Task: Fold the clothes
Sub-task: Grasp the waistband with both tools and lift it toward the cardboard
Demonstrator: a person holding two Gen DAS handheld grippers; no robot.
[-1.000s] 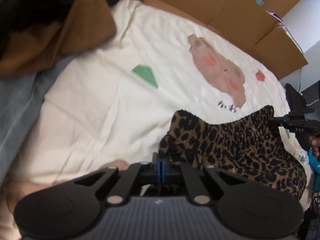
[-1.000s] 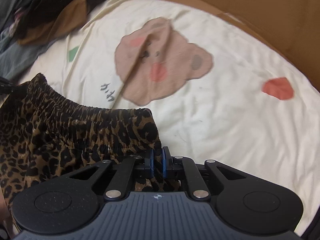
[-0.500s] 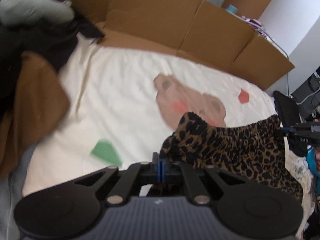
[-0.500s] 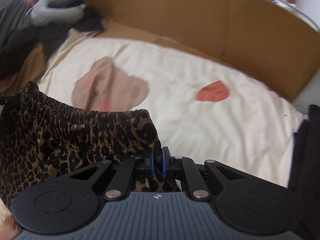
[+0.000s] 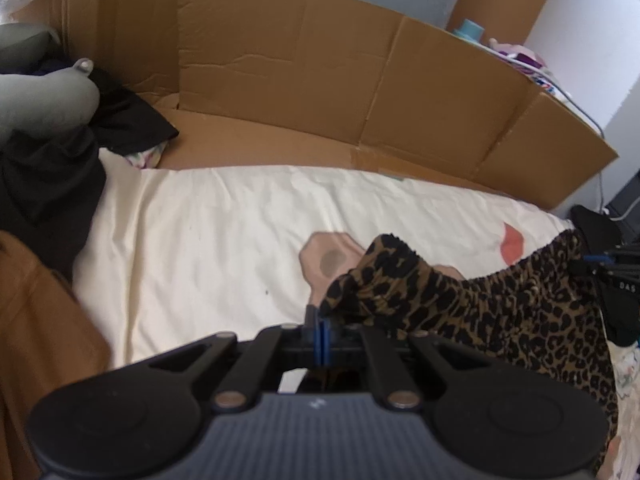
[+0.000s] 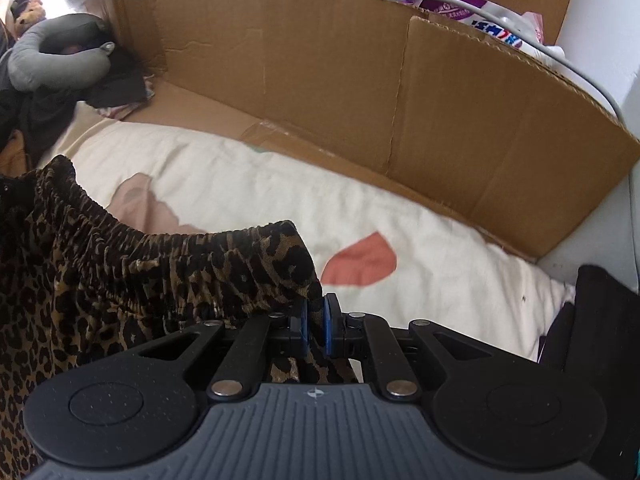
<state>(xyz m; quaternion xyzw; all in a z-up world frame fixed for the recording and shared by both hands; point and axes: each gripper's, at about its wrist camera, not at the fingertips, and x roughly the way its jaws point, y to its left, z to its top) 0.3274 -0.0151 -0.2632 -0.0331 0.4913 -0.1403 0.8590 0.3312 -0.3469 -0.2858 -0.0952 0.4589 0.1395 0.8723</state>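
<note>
Two grippers, left gripper (image 5: 321, 330) and right gripper (image 6: 316, 326), each pinch a corner of the leopard shorts (image 6: 120, 272), low in both views, stretching the waistband flat for folding over the cream sheet (image 5: 224, 240).

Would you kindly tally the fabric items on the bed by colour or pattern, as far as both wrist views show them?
Leopard print: 1, the leopard-print garment held at its waistband by the left gripper and right gripper
Cream: 1, the bear-print sheet
Black: 1, the black garment
Brown: 1, the brown garment
Grey: 1, the grey neck pillow
Total: 5

Wrist views — close, downward, shared sheet (image 5: 224, 240)
</note>
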